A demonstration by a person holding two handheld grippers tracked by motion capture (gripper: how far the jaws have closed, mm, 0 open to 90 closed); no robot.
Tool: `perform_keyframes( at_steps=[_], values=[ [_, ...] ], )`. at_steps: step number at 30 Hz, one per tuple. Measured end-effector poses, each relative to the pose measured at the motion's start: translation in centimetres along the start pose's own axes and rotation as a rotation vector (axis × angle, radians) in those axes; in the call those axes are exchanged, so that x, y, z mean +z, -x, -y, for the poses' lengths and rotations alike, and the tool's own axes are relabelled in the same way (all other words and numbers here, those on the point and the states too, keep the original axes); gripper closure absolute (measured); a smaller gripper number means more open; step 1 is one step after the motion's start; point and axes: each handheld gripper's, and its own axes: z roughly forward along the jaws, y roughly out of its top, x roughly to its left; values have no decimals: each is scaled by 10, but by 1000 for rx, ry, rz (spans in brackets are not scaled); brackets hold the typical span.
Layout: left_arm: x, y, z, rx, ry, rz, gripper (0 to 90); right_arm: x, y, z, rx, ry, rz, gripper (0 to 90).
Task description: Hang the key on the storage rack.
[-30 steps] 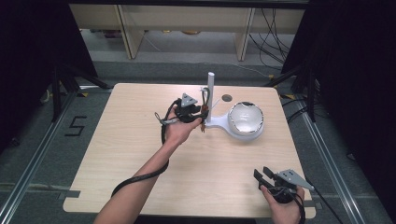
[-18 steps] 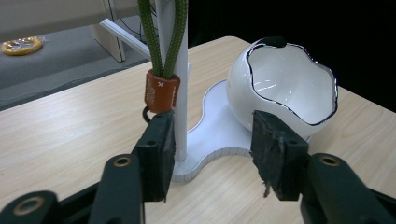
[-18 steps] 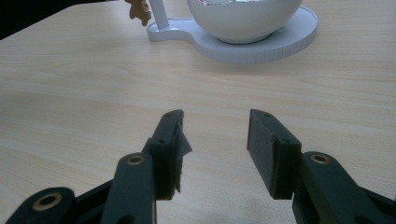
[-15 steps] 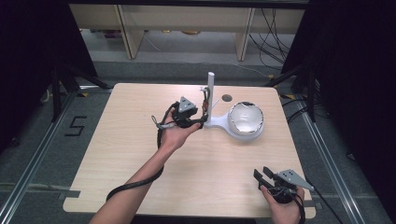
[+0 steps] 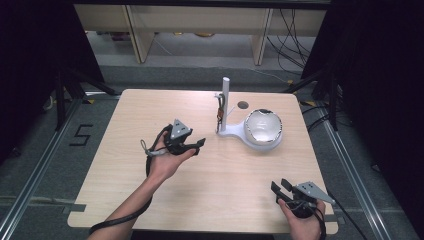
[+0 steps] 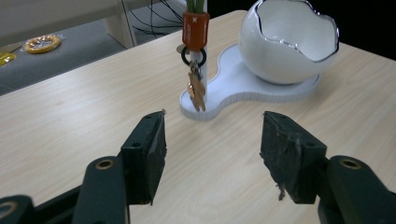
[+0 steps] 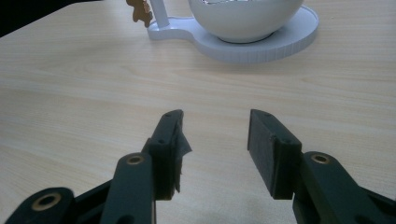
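Note:
A white stand (image 5: pixel 231 133) carries an upright post (image 5: pixel 225 100) and a cracked-egg bowl (image 5: pixel 262 127). A keychain (image 5: pixel 219 113) hangs on the post; the left gripper view shows its orange tag (image 6: pixel 195 27), black ring and brown figure charm (image 6: pixel 196 92). My left gripper (image 5: pixel 199 146) sits left of the stand and a little nearer me, aimed at it. Its jaws have just been opening and now stand open (image 6: pixel 212 140) with nothing between them. My right gripper (image 5: pixel 279 185) rests open near the table's front right corner (image 7: pixel 215 137), empty, facing the bowl (image 7: pixel 245 14).
The wooden table (image 5: pixel 125 175) has a small round hole (image 5: pixel 243 105) behind the stand. Shelving legs and cables stand beyond the far edge. A yellow object (image 6: pixel 42 43) lies on the floor past the table. Metal rails flank both sides.
My left gripper has pulled back from the post, leftward and toward me, and its jaws have spread. The keychain stays hanging on the post. The right gripper has not moved.

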Motion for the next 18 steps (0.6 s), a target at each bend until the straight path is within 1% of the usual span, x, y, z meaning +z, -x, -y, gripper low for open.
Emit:
perform_keyframes(
  at_steps=[1, 2, 3, 4, 5, 6, 8, 10, 11, 12, 13, 14, 15, 16, 17, 18],
  values=[
    [-4, 0, 4, -8, 1, -5, 401, 0, 0, 0, -6, 3, 2, 561],
    [-7, 0, 8, -3, 2, -3, 400, 0, 0, 0, -1, 1, 0, 561],
    [-11, 0, 12, -7, 2, -6, 400, 1, 4, -1, -43, 7, -8, 561],
    [-14, -1, 17, -7, 3, -3, 400, 1, 4, -1, -46, 0, -6, 561],
    [-18, 1, 22, -33, -11, -2, 399, 1, 3, -1, -31, -1, -14, 561],
    [-21, -1, 26, -9, -7, -6, 399, 0, 2, -1, -32, -10, -12, 561],
    [-27, -1, 37, -18, -1, -9, 399, 0, 3, -1, -40, -4, -11, 561],
    [-34, -2, 48, -26, -10, -16, 398, 0, 3, -1, -49, -5, -2, 561],
    [-37, -3, 54, -34, -13, -15, 398, 1, 3, -1, -48, 3, -5, 561],
    [-41, -3, 59, -37, -18, -13, 397, -1, 0, -1, -12, -15, 4, 561],
    [-44, -4, 65, -41, -19, -20, 398, -1, 0, -1, -23, -9, 2, 561],
    [-47, -4, 70, -43, -26, -21, 398, -1, -1, 0, -6, -16, 3, 561],
    [-50, -4, 75, -54, -22, -16, 397, 1, 3, -1, -60, -12, -1, 560],
    [-53, -5, 79, -52, -27, -20, 397, 0, 2, -1, -53, -23, -8, 560],
    [-56, -7, 84, -51, -27, -21, 396, 2, 2, 0, -51, -6, -15, 560],
    [-59, -8, 88, -50, -31, -32, 397, 3, 3, 0, -75, -3, -5, 559]
  ],
)
